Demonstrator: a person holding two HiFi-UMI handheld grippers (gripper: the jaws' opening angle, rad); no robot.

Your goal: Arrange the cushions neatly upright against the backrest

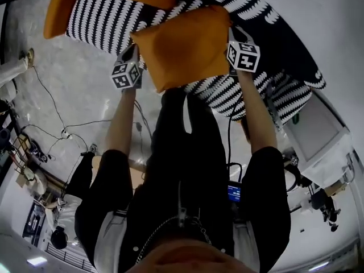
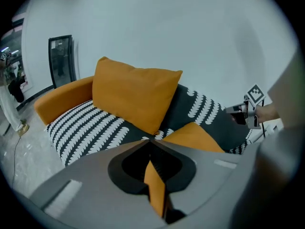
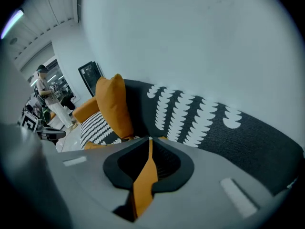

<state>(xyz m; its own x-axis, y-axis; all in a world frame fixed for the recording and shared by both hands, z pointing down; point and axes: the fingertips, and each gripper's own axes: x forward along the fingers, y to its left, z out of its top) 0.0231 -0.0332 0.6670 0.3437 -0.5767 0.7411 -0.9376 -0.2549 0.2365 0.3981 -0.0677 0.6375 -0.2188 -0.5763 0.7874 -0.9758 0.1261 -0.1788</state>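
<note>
Both grippers were clamped on the same item. In the left gripper view, the jaws of the left gripper point(image 2: 151, 144) were closed on a fold of orange fabric at one edge of the held cushion point(image 1: 185, 47). In the right gripper view, the jaws of the right gripper point(image 3: 149, 144) pinched a strip of the same orange fabric at the opposite edge.

In the head view, we saw the held cushion stretched between the two grippers, over the sofa seat point(image 1: 108, 19), a black cover with white scalloped stripes. We could not tell whether its lower edge touched the seat.

A second cushion point(image 2: 133, 97), also orange, stood upright on the seat and leaned against the backrest point(image 3: 200, 113). It was just beside the orange armrest point(image 2: 59, 99) and apart from the held cushion.

The backrest carried the same black-and-white pattern as the seat. Cables point(image 1: 57, 124) lay on the pale floor beside the sofa.
</note>
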